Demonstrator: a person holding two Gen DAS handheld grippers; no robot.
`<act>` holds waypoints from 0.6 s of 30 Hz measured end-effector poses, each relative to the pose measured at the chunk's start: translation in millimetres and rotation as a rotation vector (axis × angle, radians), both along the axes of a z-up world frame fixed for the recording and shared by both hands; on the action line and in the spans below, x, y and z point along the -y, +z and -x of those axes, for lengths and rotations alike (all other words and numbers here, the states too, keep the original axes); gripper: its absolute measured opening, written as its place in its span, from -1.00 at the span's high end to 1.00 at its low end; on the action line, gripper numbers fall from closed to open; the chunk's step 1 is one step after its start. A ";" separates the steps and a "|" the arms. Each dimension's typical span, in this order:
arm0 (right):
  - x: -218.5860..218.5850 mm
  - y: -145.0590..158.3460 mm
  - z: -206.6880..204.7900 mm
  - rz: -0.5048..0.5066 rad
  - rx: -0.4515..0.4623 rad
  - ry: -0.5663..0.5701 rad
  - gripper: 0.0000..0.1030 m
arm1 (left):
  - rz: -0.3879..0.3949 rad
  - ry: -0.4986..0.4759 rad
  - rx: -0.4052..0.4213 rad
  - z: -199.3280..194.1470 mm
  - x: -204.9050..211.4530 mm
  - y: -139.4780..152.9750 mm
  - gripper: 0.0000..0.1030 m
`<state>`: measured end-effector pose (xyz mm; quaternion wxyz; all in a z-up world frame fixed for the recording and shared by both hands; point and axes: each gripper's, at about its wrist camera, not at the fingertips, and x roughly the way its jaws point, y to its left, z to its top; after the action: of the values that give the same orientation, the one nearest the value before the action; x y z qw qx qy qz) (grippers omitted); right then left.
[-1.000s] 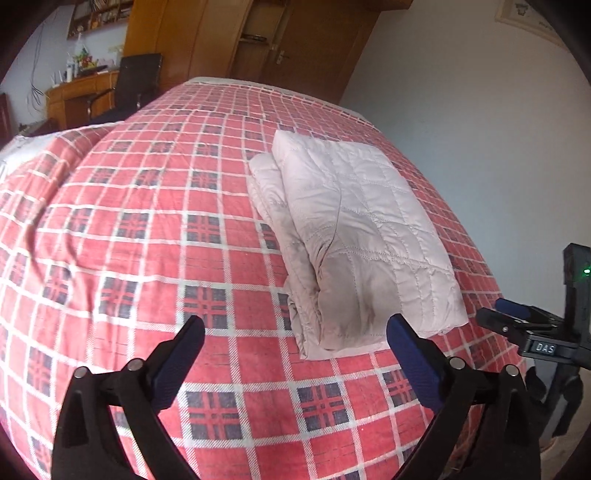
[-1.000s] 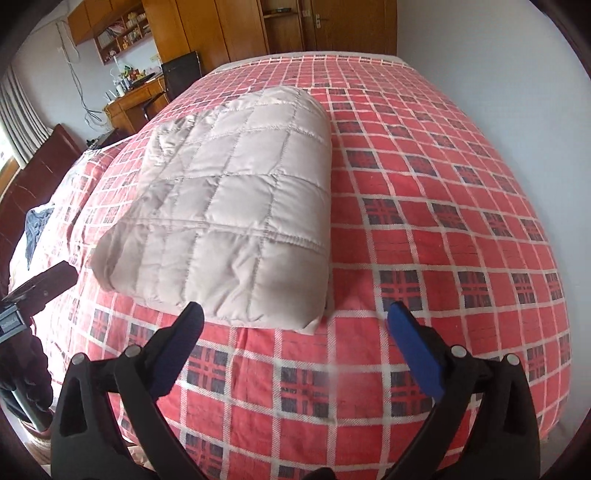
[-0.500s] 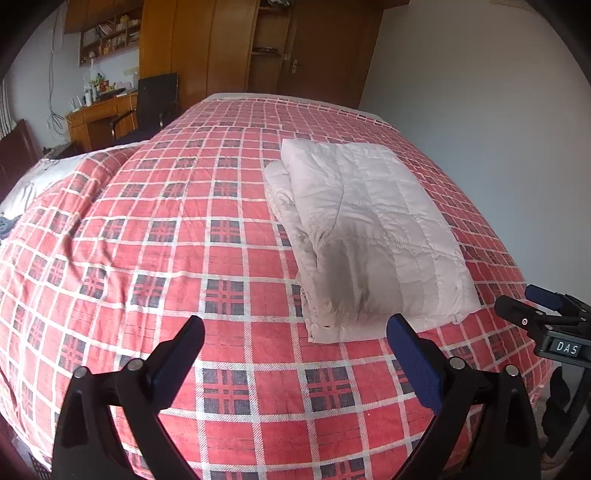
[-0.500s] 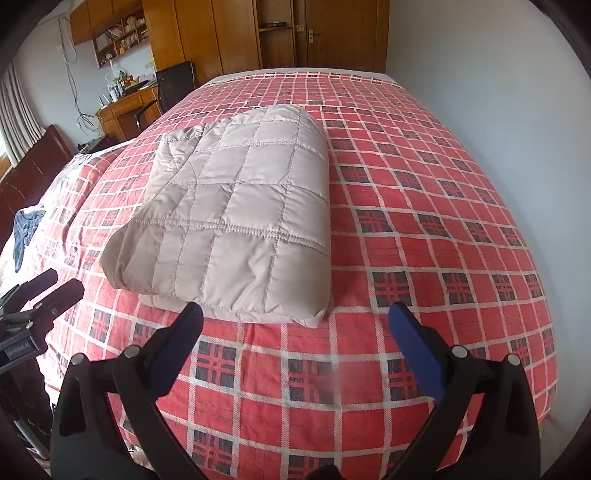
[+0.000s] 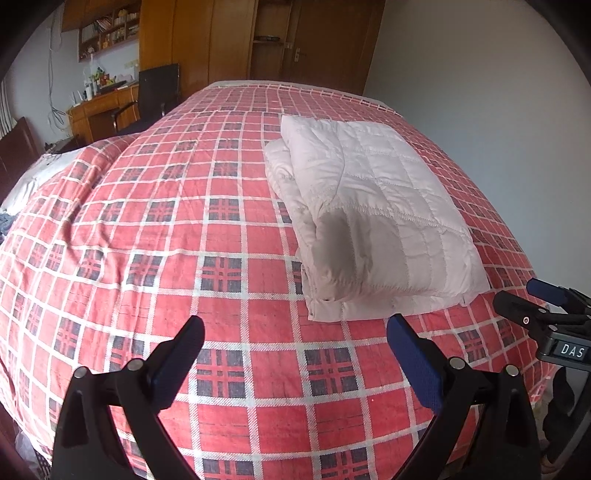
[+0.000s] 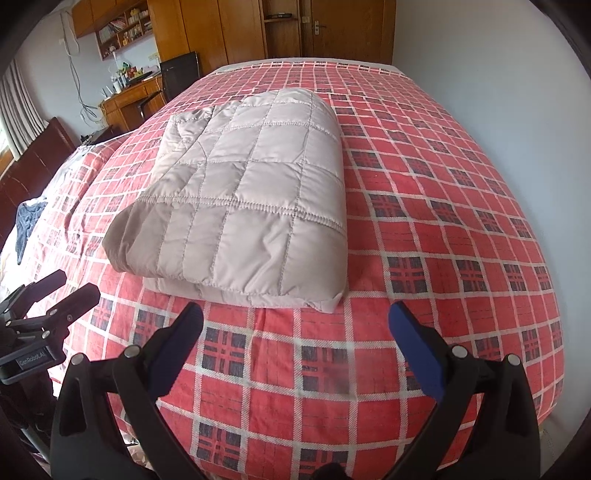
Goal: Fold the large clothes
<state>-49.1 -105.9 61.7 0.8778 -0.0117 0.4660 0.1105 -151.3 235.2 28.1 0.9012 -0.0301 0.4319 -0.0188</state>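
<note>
Garment, a pale quilted padded coat, is lying folded compact on the red plaid bed, layers stacked for stability. Left tongs and right tongs are hovering wide open, gripping nothing.

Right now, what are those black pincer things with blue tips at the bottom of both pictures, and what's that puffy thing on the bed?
Those are two claws a person holds, one in each hand. Each has a little camera looking out along its two fingers, so each picture is what one claw sees.

The left claw and the right claw are both open and holding nothing. Each picture also catches the other claw at its edge.

The puffy thing is a pale pink quilted garment, folded into a neat thick rectangle. It lies on the red plaid bedspread, just beyond both claws, touching neither. At the back stand a wooden desk with a black chair and tall wooden wardrobes.
</note>
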 end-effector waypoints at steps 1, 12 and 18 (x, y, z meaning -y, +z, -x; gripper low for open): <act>-0.2 -0.6 -0.4 -0.001 0.000 0.000 -0.94 | -0.002 -0.001 -0.001 0.0 0.8 -0.5 -0.92; 5.5 -4.2 -4.9 0.002 -0.006 -0.038 -0.94 | -0.010 -0.004 -0.004 -0.2 2.2 -1.6 -0.92; 5.4 -6.7 -6.2 0.005 -0.012 -0.041 -0.94 | -0.015 0.002 -0.005 -0.9 2.1 -2.8 -0.92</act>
<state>-42.9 -111.3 55.0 0.8770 -0.0037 0.4717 0.0915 -150.4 233.1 25.3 0.9004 -0.0237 0.4342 -0.0145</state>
